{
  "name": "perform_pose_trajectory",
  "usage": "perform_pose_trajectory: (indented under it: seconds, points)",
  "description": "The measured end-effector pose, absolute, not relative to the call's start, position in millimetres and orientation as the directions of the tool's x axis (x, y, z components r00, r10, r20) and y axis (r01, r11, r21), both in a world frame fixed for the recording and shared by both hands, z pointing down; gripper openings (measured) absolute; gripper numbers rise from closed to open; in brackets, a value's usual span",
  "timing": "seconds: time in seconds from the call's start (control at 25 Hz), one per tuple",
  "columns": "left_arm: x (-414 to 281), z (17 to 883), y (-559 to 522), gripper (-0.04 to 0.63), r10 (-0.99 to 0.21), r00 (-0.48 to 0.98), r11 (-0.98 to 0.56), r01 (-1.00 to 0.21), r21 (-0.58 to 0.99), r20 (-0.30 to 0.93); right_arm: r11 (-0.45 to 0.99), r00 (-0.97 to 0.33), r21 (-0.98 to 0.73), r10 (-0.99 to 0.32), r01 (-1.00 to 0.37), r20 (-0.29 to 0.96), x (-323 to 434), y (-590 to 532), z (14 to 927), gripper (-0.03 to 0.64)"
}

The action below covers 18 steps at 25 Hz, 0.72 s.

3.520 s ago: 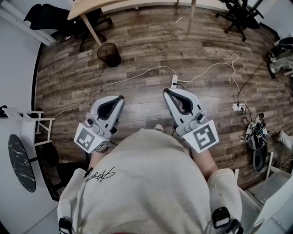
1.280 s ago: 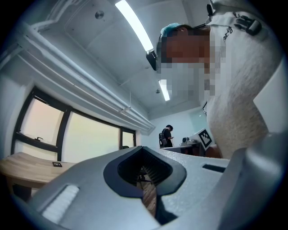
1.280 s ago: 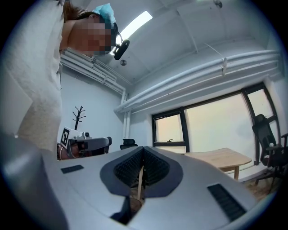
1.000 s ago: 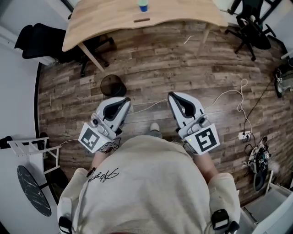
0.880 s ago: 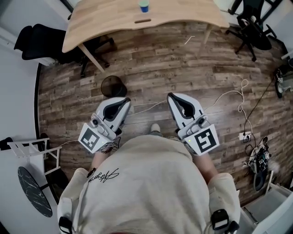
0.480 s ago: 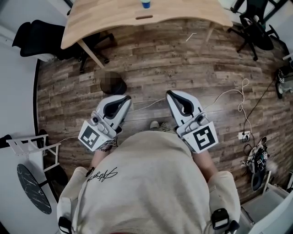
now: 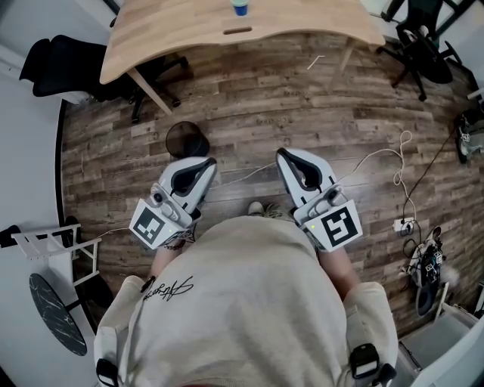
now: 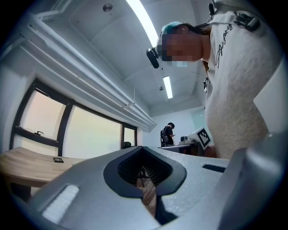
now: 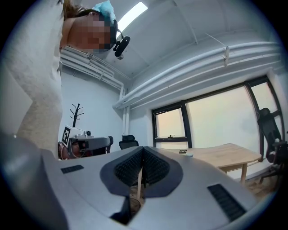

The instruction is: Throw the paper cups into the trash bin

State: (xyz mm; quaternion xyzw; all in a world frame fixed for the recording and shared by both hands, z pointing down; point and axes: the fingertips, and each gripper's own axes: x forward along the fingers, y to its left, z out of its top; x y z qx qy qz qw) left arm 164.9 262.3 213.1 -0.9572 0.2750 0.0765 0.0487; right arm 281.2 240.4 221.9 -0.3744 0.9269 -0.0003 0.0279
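Head view only: wood-plank floor (image 7: 265, 91) fills the frame, with the pale wooden desk (image 7: 174, 30) along the top edge. My own torso covers the bottom.

Both gripper views point roughly level. They give ceiling, strip light (image 8: 146, 20) and big windows (image 8: 90, 134), and the desk only edge-on. Left gripper view alone: a second person (image 8: 168, 133) standing far off. Right gripper view alone: a coat stand (image 9: 76, 112).

My left gripper (image 7: 203, 163) and right gripper (image 7: 281, 155) are held side by side over the floor, both pointing toward the desk.
- Left fingers (image 8: 128, 168): pressed together, nothing between, a thin slit of floor below.
- Right fingers (image 9: 128, 168): closed tip to tip, empty.

Trash bin (image 7: 187, 140): dark, round, mouth up, on the floor just ahead of my left gripper. Seen clearly only from the head.

Paper cup (image 7: 240, 7): blue, on the desk at the frame's top edge, well apart from bin and fingers. It looks upright, long axis vertical, mouth up. Too small to confirm.
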Motion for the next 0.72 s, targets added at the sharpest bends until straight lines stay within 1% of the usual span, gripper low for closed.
perform_pose_trajectory:
  seconds: [0.28, 0.48, 0.72]
  points:
    - [160, 210, 256, 0.000, -0.501, 0.845, -0.852, -0.519, -0.063, -0.185, 0.710, -0.708, -0.022, -0.704, -0.704, -0.065, 276, 237, 219, 0.011]
    - [160, 216, 253, 0.000, -0.485, 0.858, -0.865, -0.499, -0.053, -0.168, 0.691, -0.689, -0.025, -0.723, -0.723, -0.046, 277, 238, 224, 0.011]
    - [162, 217, 239, 0.000, -0.478, 0.860, -0.868, -0.493, -0.050, -0.179, 0.675, -0.674, -0.029, -0.738, -0.737, -0.034, 285, 229, 230, 0.011]
